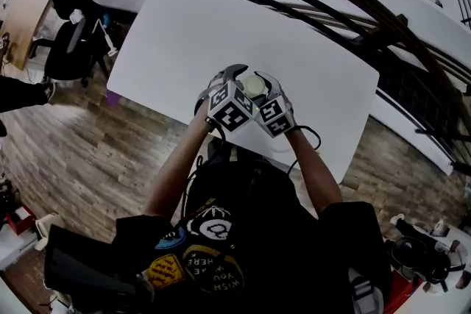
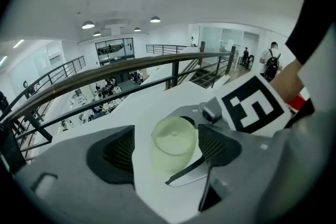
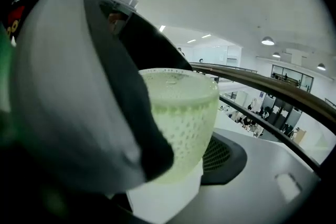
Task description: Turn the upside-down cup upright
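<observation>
Pale green cup [image 3: 184, 123]: closed end up, mouth down, over the white counter [image 1: 184, 33]. Whether its rim touches the counter, I cannot tell. My right tool [image 3: 189, 161] clamps its sides. My left tool [image 2: 168, 150] stands wide, pads off the cup between them. From above, the marker cubes [image 1: 234, 108] hide most of it.
</observation>
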